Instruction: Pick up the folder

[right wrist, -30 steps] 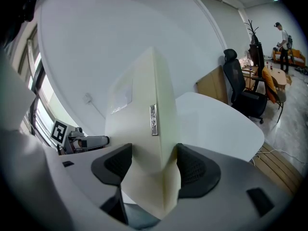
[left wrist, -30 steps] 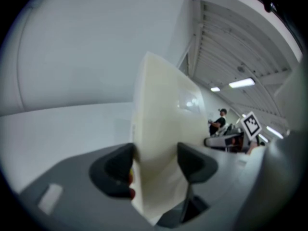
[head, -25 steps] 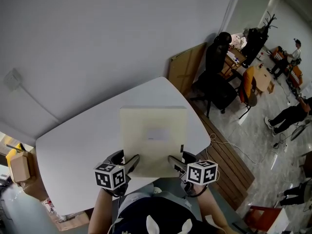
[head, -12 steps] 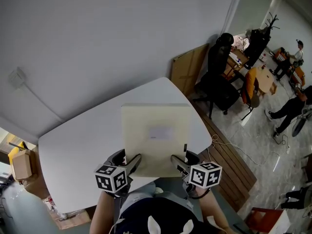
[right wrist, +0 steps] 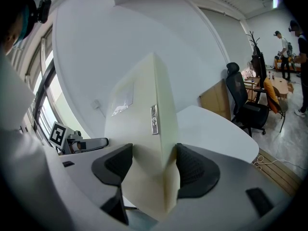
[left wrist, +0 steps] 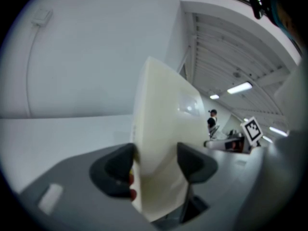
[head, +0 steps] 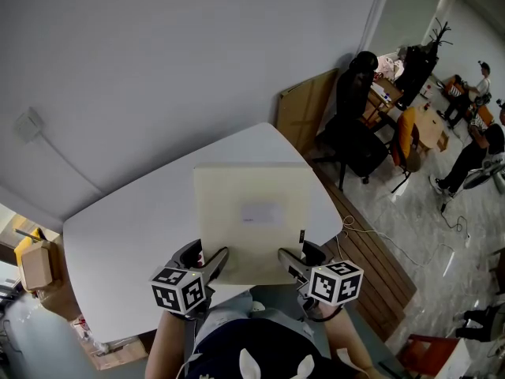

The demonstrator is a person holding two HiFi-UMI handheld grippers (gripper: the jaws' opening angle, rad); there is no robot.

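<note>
Cream folder (head: 251,219) raised over the white table (head: 118,243). Left gripper (head: 211,263) and right gripper (head: 286,262) each pinch its near edge between their fingers, one per corner, likely to steady it.

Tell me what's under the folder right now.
The white table lies below the folder, which is held at its near edge by the left gripper and right gripper. The tabletop directly beneath is covered by the folder, so anything there cannot be seen.
</note>
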